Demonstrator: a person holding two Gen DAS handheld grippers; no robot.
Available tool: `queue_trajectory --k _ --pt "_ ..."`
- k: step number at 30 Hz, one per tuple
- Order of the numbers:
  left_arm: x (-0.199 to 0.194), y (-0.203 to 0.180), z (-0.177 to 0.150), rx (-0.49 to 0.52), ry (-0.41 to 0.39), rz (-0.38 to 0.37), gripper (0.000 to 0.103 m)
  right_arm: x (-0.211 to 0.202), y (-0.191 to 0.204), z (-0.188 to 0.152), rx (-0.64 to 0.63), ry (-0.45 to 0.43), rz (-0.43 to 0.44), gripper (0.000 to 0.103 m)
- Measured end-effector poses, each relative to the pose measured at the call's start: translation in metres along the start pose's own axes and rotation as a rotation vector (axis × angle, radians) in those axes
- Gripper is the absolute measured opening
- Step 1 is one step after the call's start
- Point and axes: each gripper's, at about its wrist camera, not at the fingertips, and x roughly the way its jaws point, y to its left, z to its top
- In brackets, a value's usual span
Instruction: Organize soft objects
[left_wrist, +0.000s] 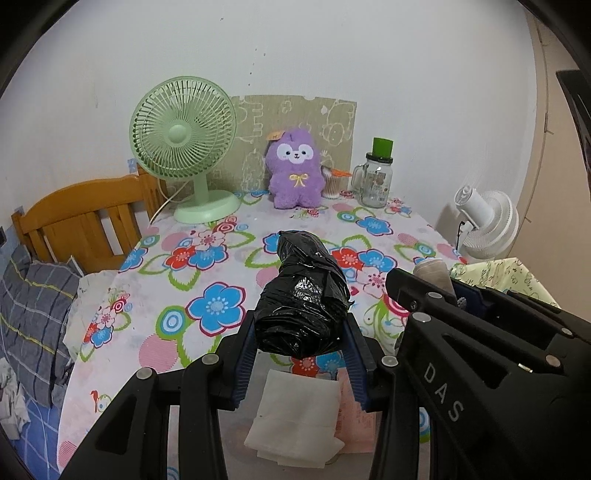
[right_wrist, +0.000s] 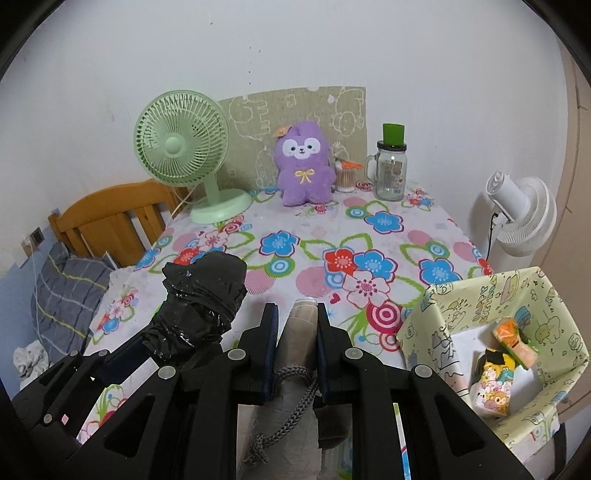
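Two grippers hang side by side over the near half of the table (right_wrist: 436, 243), and each has something pinched. The middle of the floral cloth lies open; the back edge against the wall is lined with the green fan (left_wrist: 184, 147), the purple plush (left_wrist: 293, 170) and the glass jar (left_wrist: 373, 181). A white fan (right_wrist: 521, 218) stands off the right edge, a bed frame (left_wrist: 85, 218) and pillow (left_wrist: 33, 314) off the left. The box (right_wrist: 491, 291) sits at the right corner, open side up, small packets inside.

Left gripper (left_wrist: 301, 347) points straight ahead, level, jaws pressed onto the near end of the black bundle (left_wrist: 306, 295). That bundle is a crinkled, glossy plastic roll, jutting forward above the cloth. A white folded cloth (left_wrist: 295, 417) lies on the table under it.

Right gripper (right_wrist: 293, 350) rides just right of the left one, jaws clamped on a grey roll (right_wrist: 301, 325) with a braided cord (right_wrist: 284, 410) trailing toward the camera. Fabric, perhaps; the view is too tight to be sure. It sits just left of the box.
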Motion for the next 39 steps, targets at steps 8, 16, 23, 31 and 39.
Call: queue_trajectory --k 8,16,23,31,39 --pt "-0.007 -0.010 0.006 0.007 -0.015 -0.008 0.045 -0.012 -0.005 0.006 0.003 -0.018 -0.002 0.022" --pt "-0.007 -0.024 0.009 0.013 -0.022 -0.022 0.045 -0.019 -0.018 0.008 0.010 -0.029 -0.008 0.022" --pt "-0.004 -0.042 0.009 0.024 -0.021 -0.042 0.045 -0.022 -0.036 0.006 0.019 -0.027 -0.026 0.022" --pt "-0.001 -0.068 0.012 0.049 -0.023 -0.069 0.045 -0.027 -0.062 0.005 0.047 -0.031 -0.050 0.022" --pt "0.001 -0.095 0.019 0.080 -0.031 -0.098 0.045 -0.037 -0.090 0.008 0.076 -0.050 -0.074 0.022"
